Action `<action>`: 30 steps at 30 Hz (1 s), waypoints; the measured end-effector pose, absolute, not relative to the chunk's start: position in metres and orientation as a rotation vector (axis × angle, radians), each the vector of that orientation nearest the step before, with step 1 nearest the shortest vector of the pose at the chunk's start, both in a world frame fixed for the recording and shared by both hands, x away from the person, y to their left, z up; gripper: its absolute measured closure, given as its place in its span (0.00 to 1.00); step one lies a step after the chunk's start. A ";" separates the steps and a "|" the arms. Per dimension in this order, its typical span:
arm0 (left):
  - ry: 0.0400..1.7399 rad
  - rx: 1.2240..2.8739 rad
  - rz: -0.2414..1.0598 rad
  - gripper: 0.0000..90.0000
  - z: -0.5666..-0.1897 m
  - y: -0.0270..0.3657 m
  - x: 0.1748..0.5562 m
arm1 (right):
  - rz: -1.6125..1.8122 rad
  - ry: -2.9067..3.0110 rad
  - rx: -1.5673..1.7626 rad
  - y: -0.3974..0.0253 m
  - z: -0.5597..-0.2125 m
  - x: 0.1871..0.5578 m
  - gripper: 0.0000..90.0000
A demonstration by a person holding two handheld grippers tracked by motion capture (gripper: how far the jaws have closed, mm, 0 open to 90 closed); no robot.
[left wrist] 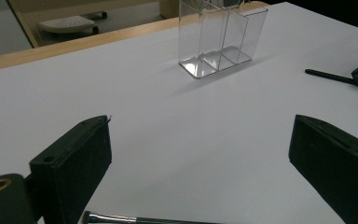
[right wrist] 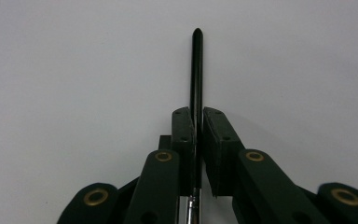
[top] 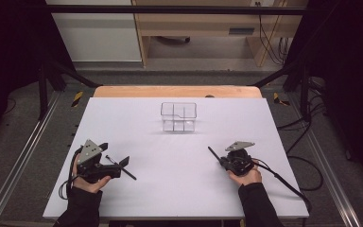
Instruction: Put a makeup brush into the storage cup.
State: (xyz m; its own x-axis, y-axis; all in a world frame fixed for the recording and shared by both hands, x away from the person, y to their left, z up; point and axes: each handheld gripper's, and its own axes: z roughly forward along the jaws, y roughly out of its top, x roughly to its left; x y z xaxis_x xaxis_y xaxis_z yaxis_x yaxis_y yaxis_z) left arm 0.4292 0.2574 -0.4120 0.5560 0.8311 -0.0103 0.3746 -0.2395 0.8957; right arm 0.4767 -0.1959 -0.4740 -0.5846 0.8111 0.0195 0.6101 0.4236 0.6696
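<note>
A clear plastic organizer [top: 178,117] with several compartments stands at the table's far middle; the left gripper view has the organizer [left wrist: 219,39] ahead. My left gripper [top: 115,153] is open at the front left, jaws wide apart [left wrist: 200,125]. A thin black brush [top: 124,170] lies on the table under and between them, its silver ferrule [left wrist: 112,218] at the bottom edge. My right gripper [top: 223,161] at the front right is shut [right wrist: 198,112] on a second black brush handle [right wrist: 196,70], which sticks out past the jaws toward the far left [top: 213,153].
The white table top [top: 170,189] lies on a wooden board [top: 177,91]. Cables trail from both grippers over the front corners. The right gripper and its held brush [left wrist: 328,76] appear at the right of the left gripper view.
</note>
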 end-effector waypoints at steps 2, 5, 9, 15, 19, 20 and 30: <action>0.989 1.837 0.598 0.06 -0.412 0.257 0.429 | 0.921 2.371 1.235 -0.197 -0.473 0.477 0.82; 0.991 1.839 0.595 0.06 -0.413 0.257 0.430 | 0.906 2.356 1.235 -0.199 -0.466 0.477 0.76; 0.993 1.842 0.590 0.06 -0.414 0.257 0.431 | 0.889 2.364 1.226 -0.201 -0.454 0.478 0.72; 0.992 1.852 0.591 0.06 -0.415 0.256 0.431 | 0.777 2.470 1.225 -0.195 -0.434 0.485 0.69; 0.992 1.851 0.589 0.06 -0.415 0.256 0.431 | 0.701 2.523 1.240 -0.190 -0.427 0.492 0.69; 0.992 1.851 0.589 0.06 -0.415 0.256 0.431 | 0.685 2.538 1.252 -0.189 -0.426 0.494 0.69; 0.990 1.858 0.591 0.06 -0.415 0.255 0.431 | 0.558 2.629 1.287 -0.179 -0.436 0.505 0.72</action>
State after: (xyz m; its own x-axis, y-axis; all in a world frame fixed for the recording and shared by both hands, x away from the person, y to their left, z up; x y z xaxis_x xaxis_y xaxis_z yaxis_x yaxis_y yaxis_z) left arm 0.4314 0.2552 -0.4151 0.5615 0.8274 -0.0069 0.3861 -0.2547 0.8866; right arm 0.5051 -0.1789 -0.4357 -0.6162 0.7873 0.0188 0.7272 0.5597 0.3973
